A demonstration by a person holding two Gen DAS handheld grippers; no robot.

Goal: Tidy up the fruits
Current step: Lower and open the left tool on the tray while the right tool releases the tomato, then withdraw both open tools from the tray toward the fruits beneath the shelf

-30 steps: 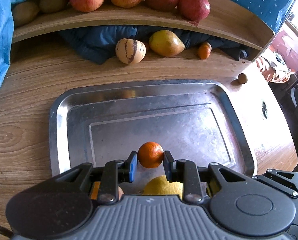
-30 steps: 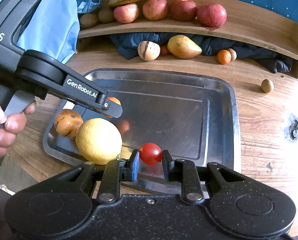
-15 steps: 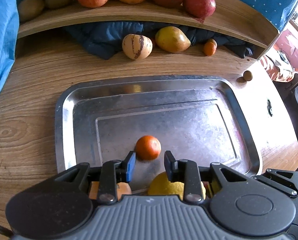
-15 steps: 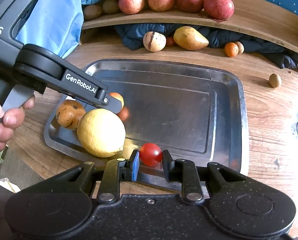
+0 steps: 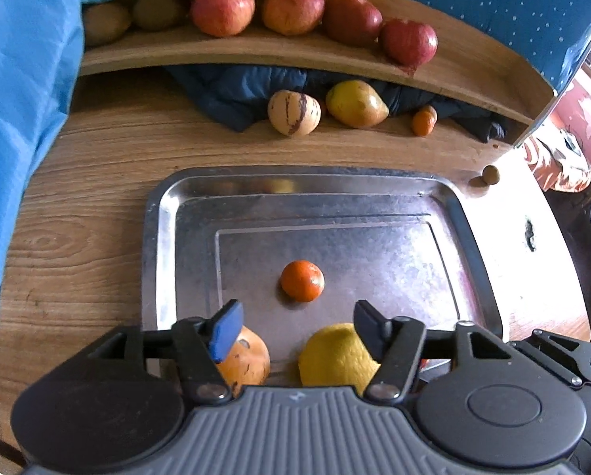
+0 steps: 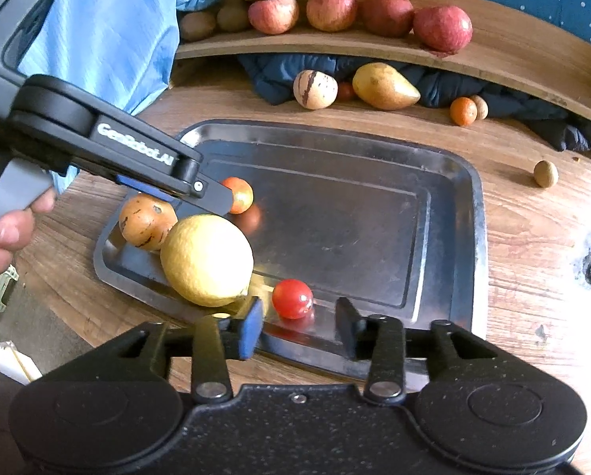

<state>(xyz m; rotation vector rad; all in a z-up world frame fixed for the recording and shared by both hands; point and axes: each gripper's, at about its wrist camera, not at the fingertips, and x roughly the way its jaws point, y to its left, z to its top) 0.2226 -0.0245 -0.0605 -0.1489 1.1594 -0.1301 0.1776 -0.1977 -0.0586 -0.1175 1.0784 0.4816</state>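
A small orange tangerine (image 5: 302,280) lies free on the steel tray (image 5: 164,237), just ahead of my left gripper (image 5: 297,324), whose jaws are opening with nothing between them. Under that gripper sit a yellow lemon (image 5: 335,358) and a spotted orange fruit (image 5: 246,360). In the right wrist view a red cherry tomato (image 6: 292,299) rests on the tray (image 6: 446,182) near its front rim. My right gripper (image 6: 299,322) is opening around it, pads clear of it. The left gripper (image 6: 200,194) hangs above the lemon (image 6: 206,259), the spotted fruit (image 6: 147,221) and the tangerine (image 6: 239,194).
Beyond the tray lie a striped pale fruit (image 5: 293,113), a yellow-green mango (image 5: 357,103), a small orange (image 5: 423,122) and a brown nut (image 5: 490,175) on the wooden table. A curved shelf (image 5: 256,53) carries several apples. Blue cloth (image 5: 22,118) hangs at left.
Both grippers have opened. The left let go of the tangerine and drew back and up from it; the right released the tomato, which now rests on the tray.
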